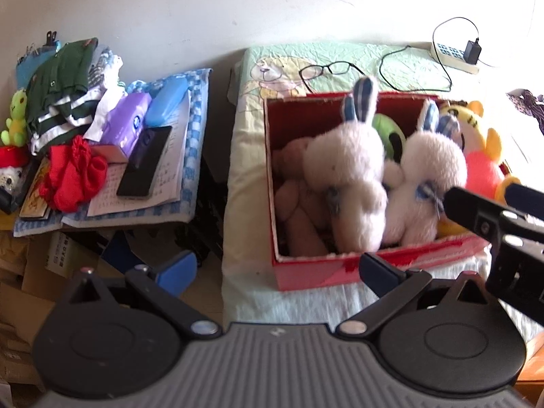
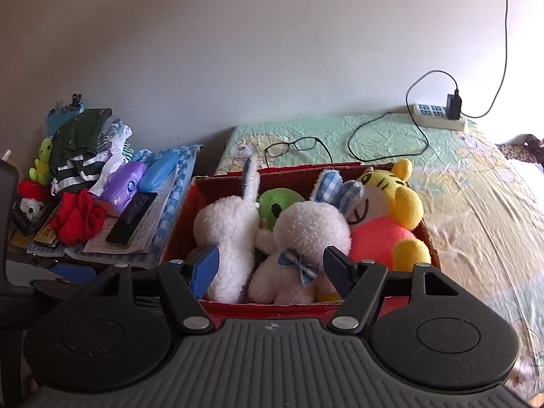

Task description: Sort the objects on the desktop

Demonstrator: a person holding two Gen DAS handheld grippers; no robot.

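Red box (image 2: 272,309) on the bed sits just ahead of right tool (image 2: 272,272), jaws wide open, holding nothing, straddling the bow-tie white plush (image 2: 306,234); close gently on its body. Left tool (image 1: 277,267) also wide open, empty, at box's near edge

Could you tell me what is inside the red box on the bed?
The red box holds two white bunnies, a green plush, a yellow tiger and a beige plush. Anything beneath them is covered.
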